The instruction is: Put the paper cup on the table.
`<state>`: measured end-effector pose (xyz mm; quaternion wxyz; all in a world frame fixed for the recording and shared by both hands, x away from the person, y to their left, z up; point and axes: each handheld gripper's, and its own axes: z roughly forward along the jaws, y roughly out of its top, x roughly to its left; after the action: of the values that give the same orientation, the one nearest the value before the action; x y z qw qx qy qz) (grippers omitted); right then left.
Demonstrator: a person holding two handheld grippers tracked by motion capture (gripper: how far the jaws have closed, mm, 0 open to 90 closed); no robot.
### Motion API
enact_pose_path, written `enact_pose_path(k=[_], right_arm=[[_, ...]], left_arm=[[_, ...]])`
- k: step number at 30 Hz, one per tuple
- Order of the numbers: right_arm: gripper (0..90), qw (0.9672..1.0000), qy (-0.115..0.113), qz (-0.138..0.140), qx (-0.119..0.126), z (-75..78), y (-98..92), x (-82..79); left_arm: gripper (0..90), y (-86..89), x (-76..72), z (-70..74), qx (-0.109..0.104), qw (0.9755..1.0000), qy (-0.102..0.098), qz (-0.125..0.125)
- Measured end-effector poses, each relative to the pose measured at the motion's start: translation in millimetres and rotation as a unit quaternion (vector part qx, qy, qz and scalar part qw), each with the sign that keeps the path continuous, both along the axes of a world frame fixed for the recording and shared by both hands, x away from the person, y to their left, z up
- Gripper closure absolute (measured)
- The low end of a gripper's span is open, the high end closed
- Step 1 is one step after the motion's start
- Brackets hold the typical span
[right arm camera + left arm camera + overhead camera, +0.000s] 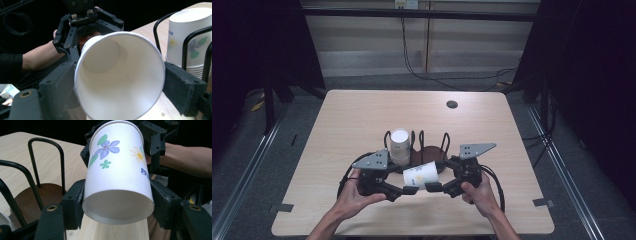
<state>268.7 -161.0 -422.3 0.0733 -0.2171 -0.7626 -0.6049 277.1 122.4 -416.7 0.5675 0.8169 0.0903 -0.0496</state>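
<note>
A white paper cup (pixel 422 175) with printed flowers lies on its side in the air between my two grippers, above the table's near middle. My left gripper (pixel 408 186) is shut on its base end; in the left gripper view the pads (pixel 75 202) press both sides of the cup (pixel 117 170). My right gripper (pixel 435 183) holds the mouth end, and in the right gripper view the rim of the cup (pixel 120 75) touches both pads (pixel 180 87). Just behind stands a black wire rack (pixel 432 150) on a brown base, with a stack of cups (pixel 400 145) in its left slot.
The rack's wire loops (pixel 37 170) and the cup stack (pixel 186 42) stand close beside the held cup. A dark round hole (pixel 452 104) sits in the wooden table (pixel 352 115) at the back right. Cables trail over the floor beyond the far edge.
</note>
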Motion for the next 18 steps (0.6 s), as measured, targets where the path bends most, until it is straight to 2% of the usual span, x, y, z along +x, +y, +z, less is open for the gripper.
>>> enact_pose_path(k=[5, 10, 14, 18], right_arm=[[21.8, 0.9999, 0.002, -0.006, 0.012, -1.7, -0.8, 0.5], [23.9, 0.9999, 0.003, -0.006, 0.014, -3.2, -4.9, 2.1], [26.0, 0.9997, 0.007, -0.002, 0.025, -3.8, -6.7, 4.1], [26.7, 0.9998, 0.005, -0.006, 0.018, -4.3, -5.2, 3.8]], left_arm=[[35.9, 0.1, 1.2, -1.3, -0.001, 1.0, 0.006, -0.002], [34.7, -2.9, 3.0, -3.0, 0.003, 0.9999, 0.011, -0.002], [32.5, -3.1, 3.1, -4.6, 0.012, 0.9999, 0.008, 0.005], [28.2, -1.9, 3.6, -5.5, 0.013, 0.9997, 0.012, 0.014]])
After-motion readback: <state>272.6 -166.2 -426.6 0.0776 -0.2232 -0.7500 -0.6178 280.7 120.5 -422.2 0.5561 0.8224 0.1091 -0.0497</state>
